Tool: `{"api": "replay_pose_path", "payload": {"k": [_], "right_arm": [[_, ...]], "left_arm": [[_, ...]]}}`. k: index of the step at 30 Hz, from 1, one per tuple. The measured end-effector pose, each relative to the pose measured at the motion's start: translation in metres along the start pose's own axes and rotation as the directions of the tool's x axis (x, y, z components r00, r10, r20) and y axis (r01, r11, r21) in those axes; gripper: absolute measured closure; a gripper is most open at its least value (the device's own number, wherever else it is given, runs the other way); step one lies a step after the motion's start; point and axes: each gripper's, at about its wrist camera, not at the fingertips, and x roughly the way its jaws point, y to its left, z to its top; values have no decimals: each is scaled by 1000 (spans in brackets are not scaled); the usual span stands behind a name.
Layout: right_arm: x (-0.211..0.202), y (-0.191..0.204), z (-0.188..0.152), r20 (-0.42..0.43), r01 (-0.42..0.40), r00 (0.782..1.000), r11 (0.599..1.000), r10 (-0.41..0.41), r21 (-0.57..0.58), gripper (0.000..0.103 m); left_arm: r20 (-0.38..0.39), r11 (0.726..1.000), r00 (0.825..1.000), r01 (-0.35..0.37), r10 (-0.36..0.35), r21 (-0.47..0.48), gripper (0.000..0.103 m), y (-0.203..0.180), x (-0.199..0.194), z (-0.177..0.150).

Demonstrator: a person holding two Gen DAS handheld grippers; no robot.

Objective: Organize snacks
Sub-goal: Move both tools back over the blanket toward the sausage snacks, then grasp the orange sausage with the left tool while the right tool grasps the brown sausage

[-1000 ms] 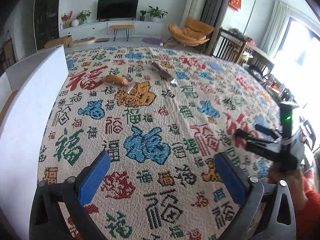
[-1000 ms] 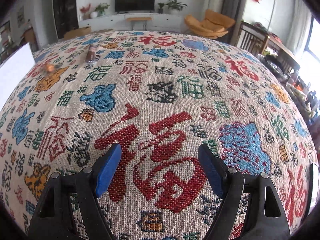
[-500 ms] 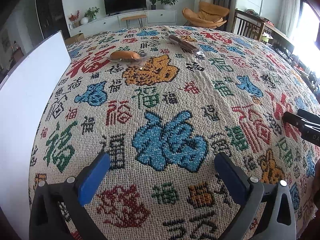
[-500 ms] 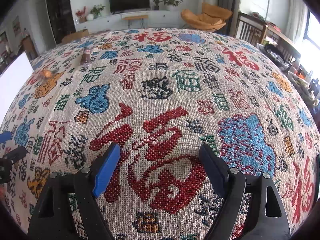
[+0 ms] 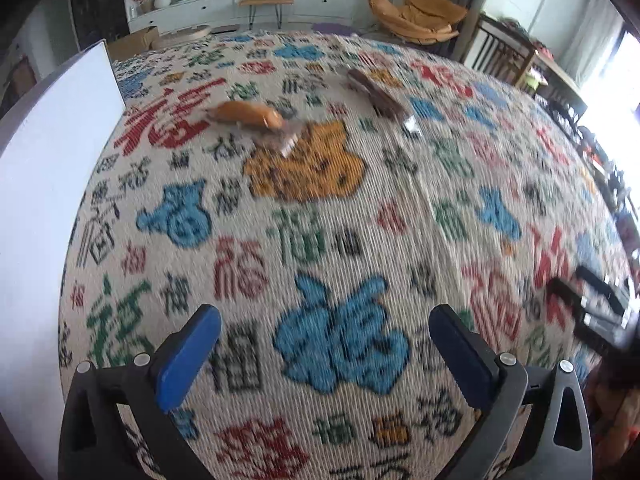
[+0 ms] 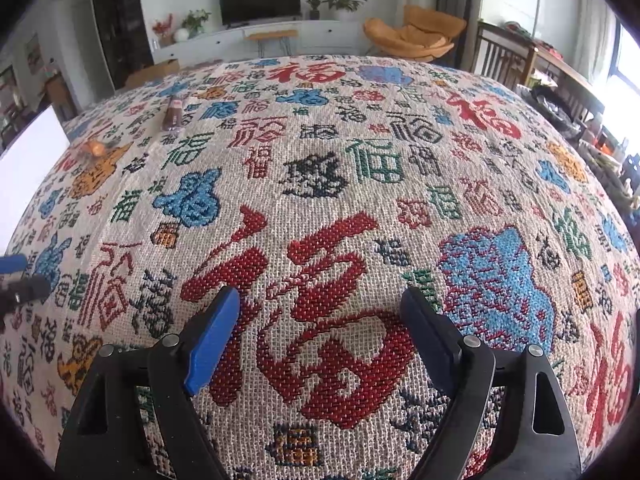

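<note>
White board (image 5: 48,184) left — open cloth (image 5: 320,240) ahead

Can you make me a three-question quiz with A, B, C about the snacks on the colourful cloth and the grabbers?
1. Where is the white box?
A. left edge of the cloth
B. middle of the cloth
C. on the orange chair

2. How many snacks lie on the cloth?
A. two
B. five
C. none

3. The left gripper is:
A. holding a snack
B. open and empty
C. shut tight

Answers: 1 A, it stands at the left. 2 A, the orange snack and the brown snack bar. 3 B, its blue fingers spread with only cloth between.
</note>
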Motion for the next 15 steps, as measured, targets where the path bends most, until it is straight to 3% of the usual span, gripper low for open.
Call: {"api": "replay_pose_path", "payload": {"k": [3, 5, 8, 9, 11, 13, 14, 15], "right_arm": [[0, 1, 0, -3, -5, 1000, 1000, 5, -4, 15], [0, 1, 0, -4, -6, 1000, 1000, 6, -5, 14], [1, 2, 0, -5, -8, 1000, 1000, 8, -7, 13], [1, 2, 0, -5, -9, 1000, 1000, 9, -7, 13], [1, 2, 0, -5, -9, 1000, 1000, 9, -6, 13], [1, 2, 0, -6, -9, 1000, 1000, 9, -7, 13], [1, 2, 0, -6, -8, 1000, 1000, 8, -7, 13], [1, 2, 0, -6, -9, 1000, 1000, 9, -7, 13]], "left_arm": [[38, 993, 999, 29, -25, -111, 0, 24, 4, 57], [17, 985, 1000, 28, -26, -171, 0, 36, 22, 91], [-52, 973, 998, 27, -40, -230, 4, 45, 63, 122], [-61, 970, 998, 21, -36, -241, 11, 45, 74, 127], [-22, 976, 1000, -5, 0, -216, 12, 39, 82, 137], [-5, 986, 1000, -3, 3, -165, 31, 30, 90, 147], [9, 992, 999, -42, 44, -117, 40, 24, 92, 149], [18, 994, 997, -75, 77, -83, 63, 20, 92, 149]]}}
